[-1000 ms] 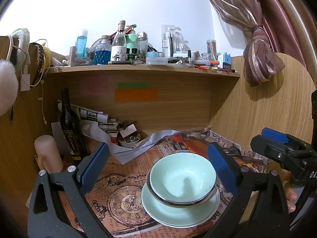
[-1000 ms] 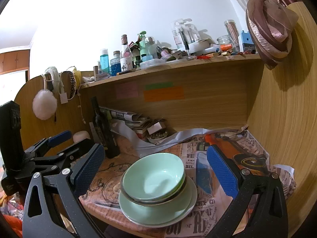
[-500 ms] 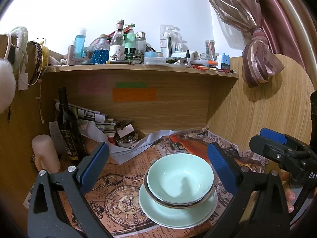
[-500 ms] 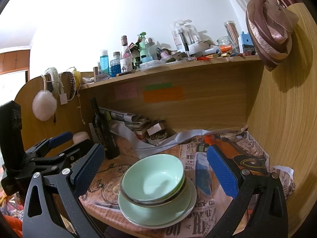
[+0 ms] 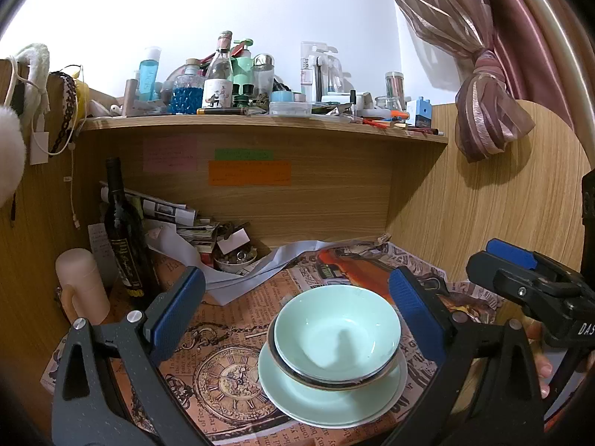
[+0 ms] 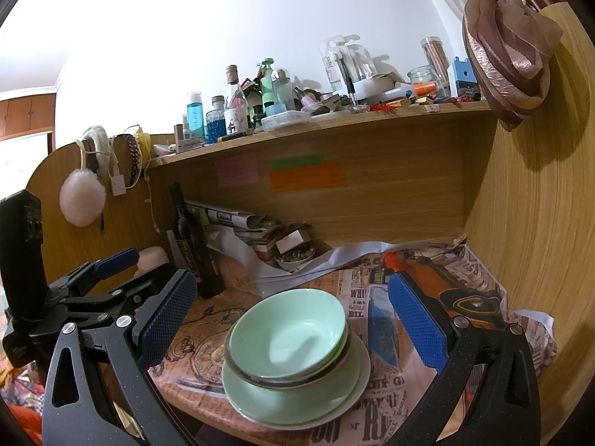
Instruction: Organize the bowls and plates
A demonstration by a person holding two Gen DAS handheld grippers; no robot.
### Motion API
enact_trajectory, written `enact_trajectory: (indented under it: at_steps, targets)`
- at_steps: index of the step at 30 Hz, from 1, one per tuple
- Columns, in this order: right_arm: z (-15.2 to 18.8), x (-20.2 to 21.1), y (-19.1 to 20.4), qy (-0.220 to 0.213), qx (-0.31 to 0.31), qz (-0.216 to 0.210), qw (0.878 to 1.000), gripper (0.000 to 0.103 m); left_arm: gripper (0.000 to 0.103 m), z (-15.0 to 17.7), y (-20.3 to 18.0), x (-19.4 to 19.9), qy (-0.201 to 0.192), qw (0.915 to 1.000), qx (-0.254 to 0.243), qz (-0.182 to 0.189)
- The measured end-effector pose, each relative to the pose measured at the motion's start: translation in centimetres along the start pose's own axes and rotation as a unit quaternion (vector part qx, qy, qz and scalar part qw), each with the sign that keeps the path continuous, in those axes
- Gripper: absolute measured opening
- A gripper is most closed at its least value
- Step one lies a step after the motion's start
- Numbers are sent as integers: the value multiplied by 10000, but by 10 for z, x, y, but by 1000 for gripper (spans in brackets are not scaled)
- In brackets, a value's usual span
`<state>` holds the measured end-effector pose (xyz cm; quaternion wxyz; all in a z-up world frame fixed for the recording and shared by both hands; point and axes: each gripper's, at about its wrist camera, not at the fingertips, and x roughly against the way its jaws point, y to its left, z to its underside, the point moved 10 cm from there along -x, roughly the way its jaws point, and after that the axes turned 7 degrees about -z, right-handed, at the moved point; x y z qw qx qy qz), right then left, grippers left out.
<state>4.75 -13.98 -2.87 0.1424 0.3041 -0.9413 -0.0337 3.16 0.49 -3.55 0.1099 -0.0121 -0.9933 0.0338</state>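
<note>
At the far left a matte, rounded pink cylinder (image 5: 80, 290) stands beside a dark glass wine bottle (image 5: 124, 234) whose gold label lettering is too small to read. Behind them lie folded newspapers (image 5: 167, 210), partly buried, and a small bowl of bits (image 5: 234, 258) whose contents cannot be made out. Pink, green and orange sticky notes (image 5: 249, 173) on the wood-grain back panel carry writing too blurred to read. The desk is covered with printed paper (image 5: 223, 371) showing a clock face and old-style newsprint; in the right wrist view "WHI" and "BIL" show at its edge. Near the front edge, two glossy mint-green bowls (image 5: 336, 338) sit nested, dark-rimmed, on a pale green plate (image 5: 327, 405). The left gripper (image 5: 293, 312) stands wide apart, its blue ribbed pads either side of the stack without touching it. The right gripper (image 6: 290, 319) is likewise spread wide and holds nothing. On its black body, at the right of the left wrist view, the letters "DAS" are cut off, with fingers (image 5: 539, 364) partly hidden behind it.
</note>
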Motion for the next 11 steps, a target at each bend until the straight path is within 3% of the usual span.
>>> enact_trajectory:
  at_steps: [11]
  targets:
    - [4, -11, -5, 116, -79, 7, 9999, 103, 101, 1, 2, -6, 52, 10000, 74, -11]
